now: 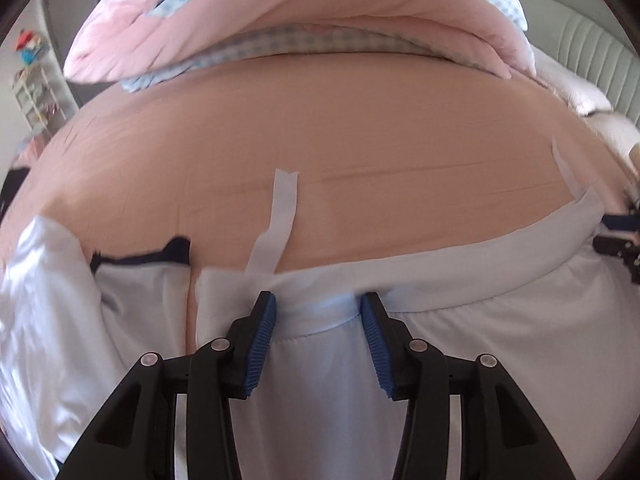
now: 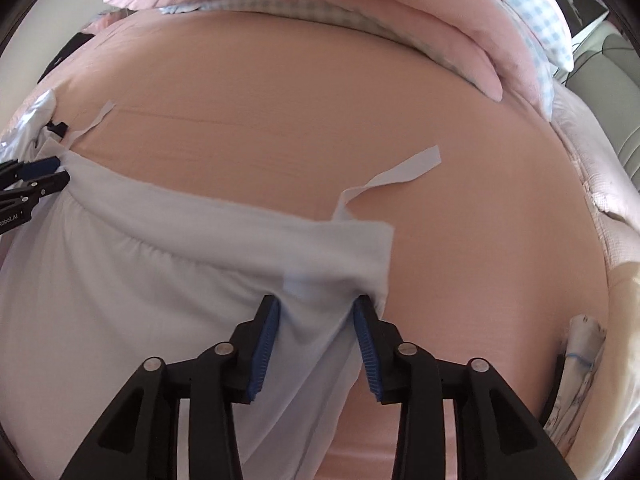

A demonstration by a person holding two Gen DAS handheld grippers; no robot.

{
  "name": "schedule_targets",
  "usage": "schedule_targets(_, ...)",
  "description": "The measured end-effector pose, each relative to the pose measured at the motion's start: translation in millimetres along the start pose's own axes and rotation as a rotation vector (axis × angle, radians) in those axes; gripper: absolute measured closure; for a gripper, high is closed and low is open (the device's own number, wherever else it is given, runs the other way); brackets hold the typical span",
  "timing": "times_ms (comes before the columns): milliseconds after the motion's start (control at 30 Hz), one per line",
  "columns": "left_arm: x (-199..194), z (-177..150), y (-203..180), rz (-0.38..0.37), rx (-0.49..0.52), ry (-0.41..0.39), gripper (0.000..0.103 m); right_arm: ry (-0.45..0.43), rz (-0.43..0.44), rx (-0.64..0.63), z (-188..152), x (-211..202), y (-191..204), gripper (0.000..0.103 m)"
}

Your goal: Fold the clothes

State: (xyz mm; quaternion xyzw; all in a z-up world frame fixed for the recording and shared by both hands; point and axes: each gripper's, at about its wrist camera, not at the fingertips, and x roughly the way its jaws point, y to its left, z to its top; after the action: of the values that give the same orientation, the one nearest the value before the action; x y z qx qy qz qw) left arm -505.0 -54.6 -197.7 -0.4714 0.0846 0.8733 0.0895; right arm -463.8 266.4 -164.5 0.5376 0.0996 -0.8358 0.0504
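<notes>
peach bed [image 1: 320,128] fills both views. pale garment [image 1: 440,300] lies lower frame, waistband running left-right. left gripper [image 1: 318,312] at its left end, right gripper [image 2: 316,312] at its right; both jaws spread, cloth loose between, nothing pinched.

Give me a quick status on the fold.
Left gripper and right gripper open, fingers straddling the waistband. Pale blue garment on peach sheet. Nothing in the way.
</notes>
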Motion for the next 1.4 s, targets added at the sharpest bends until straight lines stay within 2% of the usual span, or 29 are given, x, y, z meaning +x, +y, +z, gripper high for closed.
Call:
schedule_targets(67,-6,2,12,-0.06,-0.059,0.001,0.06,-0.012,0.013,0.035,2,1,-9,0.064)
schedule_targets(167,-34,-2,41,-0.19,-0.185,-0.066,0.06,-0.067,0.085,0.134,-2,-12,-27,0.064)
schedule_targets(233,-52,-10,69,-0.177,-0.265,-0.123,0.06,-0.118,0.122,0.185,-7,-25,-39,0.061)
schedule_targets(300,-50,-16,96,-0.155,-0.345,-0.09,0.06,-0.146,0.065,0.219,-10,-28,-50,0.06)
schedule_targets(333,-45,-18,107,-0.155,-0.372,-0.06,0.06,-0.131,0.048,0.247,-11,-23,-57,0.056)
schedule_targets(367,-40,-20,115,-0.162,-0.394,-0.038,0.06,-0.111,0.044,0.276,-11,-16,-64,0.055)
schedule_targets(433,-35,-23,118,-0.214,-0.407,-0.028,0.06,-0.052,0.101,0.323,-9,2,-73,0.054)
schedule_targets(467,-34,-22,115,-0.234,-0.392,-0.03,0.06,-0.055,0.125,0.315,-7,5,-74,0.049)
schedule_targets(533,-31,-18,105,-0.268,-0.354,-0.028,0.06,-0.062,0.155,0.256,-2,8,-67,0.048)
schedule_targets(600,-19,-12,92,-0.259,-0.296,0.011,0.06,-0.035,0.143,0.185,5,15,-57,0.048)
schedule_targets(633,-12,-10,86,-0.24,-0.275,0.033,0.061,-0.026,0.138,0.158,8,16,-52,0.054)
schedule_targets(667,-9,-9,79,-0.207,-0.25,0.049,0.085,-0.019,0.153,0.145,11,15,-49,0.064)
schedule_targets(700,-8,-7,72,-0.168,-0.215,0.054,0.098,-0.012,0.168,0.131,14,13,-45,0.085)
schedule_targets(733,-12,-5,67,-0.133,-0.188,0.033,0.097,-0.005,0.183,0.118,16,11,-42,0.095)
schedule_targets(767,-21,-4,66,-0.11,-0.179,-0.005,0.097,-0.012,0.179,0.094,18,7,-37,0.096)
schedule_targets(833,-37,-1,62,-0.063,-0.159,-0.081,0.097,-0.097,0.086,0.013,17,-11,-24,0.097)
schedule_targets(900,-47,-2,65,-0.041,-0.154,-0.127,0.097,-0.219,0.041,0.016,14,-32,-25,0.097)
schedule_targets(1000,-33,-8,66,-0.034,-0.129,-0.071,0.095,-0.26,0.021,0.078,10,-33,-34,0.097)
schedule_targets(1033,-26,-9,64,-0.023,-0.114,-0.054,0.094,-0.245,-0.006,0.085,9,-25,-34,0.097)
schedule_targets(1100,-12,-13,62,0.004,-0.098,-0.027,0.093,-0.162,-0.04,0.092,5,-4,-34,0.097)
schedule_targets(1167,-8,-10,61,0.033,-0.095,-0.03,0.093,-0.108,-0.095,0.088,1,14,-35,0.094)
schedule_targets(1200,-8,-6,62,0.044,-0.104,-0.027,0.093,-0.125,-0.112,0.08,-3,13,-37,0.092)
schedule_targets(1233,-8,-2,65,0.05,-0.116,-0.021,0.093,-0.116,-0.125,0.078,1,14,-39,0.083)
schedule_targets(1300,-7,4,71,0.05,-0.137,0.005,0.092,-0.101,-0.119,0.125,6,13,-51,0.074)
schedule_targets(1367,-15,8,74,0.049,-0.143,0.006,0.092,-0.109,-0.099,0.216,6,4,-67,0.074)
schedule_targets(1400,-25,9,70,0.031,-0.127,-0.039,0.092,-0.138,-0.086,0.246,3,-4,-71,0.074)
